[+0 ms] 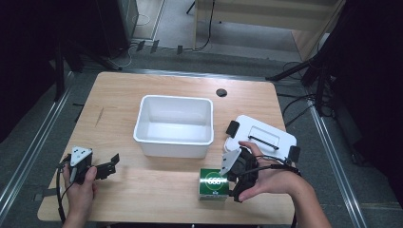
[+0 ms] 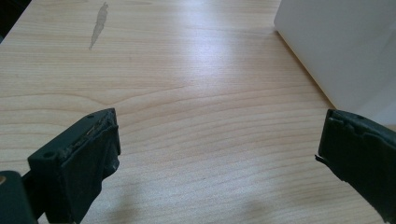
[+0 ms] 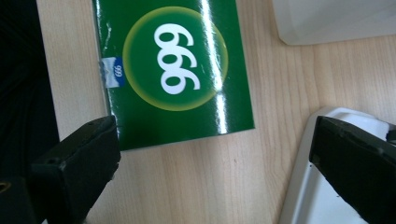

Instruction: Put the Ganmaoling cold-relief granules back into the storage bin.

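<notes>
Just beyond the open right hand-held gripper [image 3: 212,168] lies the green box [image 3: 175,70].

Counted on the wooden table [image 1: 142,190]: one of each kind, two grippers.

There is one white bin [image 1: 174,124], one white lid [image 1: 266,137] with two black latches, one green box [image 1: 212,184] printed with one "999" mark, and one small black disc [image 1: 221,92]. Two grippers are present, the left gripper [image 1: 112,165] and the right gripper [image 1: 234,187], each with two black jaws, and two hands hold them.
</notes>
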Demonstrator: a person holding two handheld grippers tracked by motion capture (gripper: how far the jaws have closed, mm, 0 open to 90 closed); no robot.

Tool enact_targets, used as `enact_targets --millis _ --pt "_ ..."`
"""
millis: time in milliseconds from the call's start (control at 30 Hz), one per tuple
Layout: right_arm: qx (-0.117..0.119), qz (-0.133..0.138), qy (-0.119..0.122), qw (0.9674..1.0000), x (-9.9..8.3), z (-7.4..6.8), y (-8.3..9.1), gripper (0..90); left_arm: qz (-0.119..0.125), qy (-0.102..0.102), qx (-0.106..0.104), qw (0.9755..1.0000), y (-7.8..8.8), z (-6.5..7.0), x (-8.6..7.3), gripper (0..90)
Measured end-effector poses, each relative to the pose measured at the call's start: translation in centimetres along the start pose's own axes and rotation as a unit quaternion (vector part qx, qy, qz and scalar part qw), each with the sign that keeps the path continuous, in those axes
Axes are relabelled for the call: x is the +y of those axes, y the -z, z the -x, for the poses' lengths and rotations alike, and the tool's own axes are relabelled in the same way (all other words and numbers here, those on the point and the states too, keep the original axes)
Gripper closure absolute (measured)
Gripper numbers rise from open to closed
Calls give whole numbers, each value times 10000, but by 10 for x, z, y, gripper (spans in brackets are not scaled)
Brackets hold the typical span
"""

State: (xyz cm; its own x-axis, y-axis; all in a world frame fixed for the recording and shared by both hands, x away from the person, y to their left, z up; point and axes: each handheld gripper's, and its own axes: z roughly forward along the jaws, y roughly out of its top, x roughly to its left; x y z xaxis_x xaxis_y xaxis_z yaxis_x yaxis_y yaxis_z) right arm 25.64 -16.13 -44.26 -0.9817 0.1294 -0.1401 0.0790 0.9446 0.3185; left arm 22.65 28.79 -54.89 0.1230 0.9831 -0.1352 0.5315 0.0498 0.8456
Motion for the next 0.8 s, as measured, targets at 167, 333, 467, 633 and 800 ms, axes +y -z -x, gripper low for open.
enact_targets --millis 167,333,467,633,800 --pt "74 -20 86 9999 3 -3 -2 18 -3 5 0 10000 0 0 0 0" --pt "127 -21 121 9998 8 -7 -2 17 -7 6 -5 10000 0 0 0 0" --pt "160 -27 170 9997 8 -7 -5 17 -5 24 -12 10000 0 0 0 0" --pt "205 -69 166 9996 8 -8 -9 18 -9 19 -15 10000 0 0 0 0" --pt "273 -108 149 9995 7 -8 -14 17 -16 15 -14 10000 0 0 0 0"
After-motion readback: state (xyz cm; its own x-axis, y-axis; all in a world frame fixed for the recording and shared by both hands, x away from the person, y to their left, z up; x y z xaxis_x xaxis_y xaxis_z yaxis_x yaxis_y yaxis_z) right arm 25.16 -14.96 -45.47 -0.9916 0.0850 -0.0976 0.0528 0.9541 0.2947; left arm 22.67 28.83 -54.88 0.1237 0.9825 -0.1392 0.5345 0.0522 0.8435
